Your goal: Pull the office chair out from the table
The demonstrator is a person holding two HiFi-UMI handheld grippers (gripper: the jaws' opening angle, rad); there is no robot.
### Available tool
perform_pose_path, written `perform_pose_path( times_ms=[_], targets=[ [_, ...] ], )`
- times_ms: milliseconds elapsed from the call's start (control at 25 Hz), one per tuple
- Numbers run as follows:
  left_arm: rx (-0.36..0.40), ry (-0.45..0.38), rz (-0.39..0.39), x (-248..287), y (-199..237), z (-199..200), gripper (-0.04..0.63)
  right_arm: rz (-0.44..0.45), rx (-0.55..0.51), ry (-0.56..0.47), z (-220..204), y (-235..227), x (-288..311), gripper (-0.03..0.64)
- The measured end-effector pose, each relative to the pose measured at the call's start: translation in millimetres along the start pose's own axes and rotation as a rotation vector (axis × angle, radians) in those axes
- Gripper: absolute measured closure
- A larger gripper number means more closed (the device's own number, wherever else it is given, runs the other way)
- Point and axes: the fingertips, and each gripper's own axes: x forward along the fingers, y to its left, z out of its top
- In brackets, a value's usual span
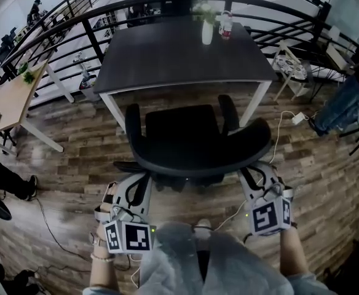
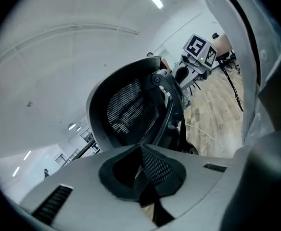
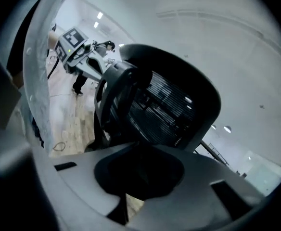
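Now | left hand-held gripper | right hand-held gripper | outstretched, clamping office chair backrest

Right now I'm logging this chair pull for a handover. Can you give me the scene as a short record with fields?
chair: black, seat at the table's near edge
table: dark top, vase and bottle at far end
left gripper: shut on the backrest's left edge
right gripper: shut on the backrest's right edge
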Motion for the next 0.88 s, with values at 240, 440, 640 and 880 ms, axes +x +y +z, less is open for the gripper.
perform_pose_path(
  times_ms=[240, 440, 640, 880],
  targets=[
    [-0.276, -0.018, -0.138, -1, -19, 15, 0.583, 0.008, 0.283, -0.155, 32, 4, -11, 0.612],
    [-0.399, -0.028, -0.135, -1, -11, 25, 0.583, 0.021, 0.376, -0.166, 40, 3, -11, 0.612],
    [-0.453, -0.029, -0.141, 3, -14, 27, 0.583, 0.029, 0.407, -0.158, 38, 9, -6, 0.613],
    [-0.431, -0.029, -0.15, 8, -18, 30, 0.583, 0.044, 0.446, -0.158, 39, 13, 0, 0.614]
  ],
)
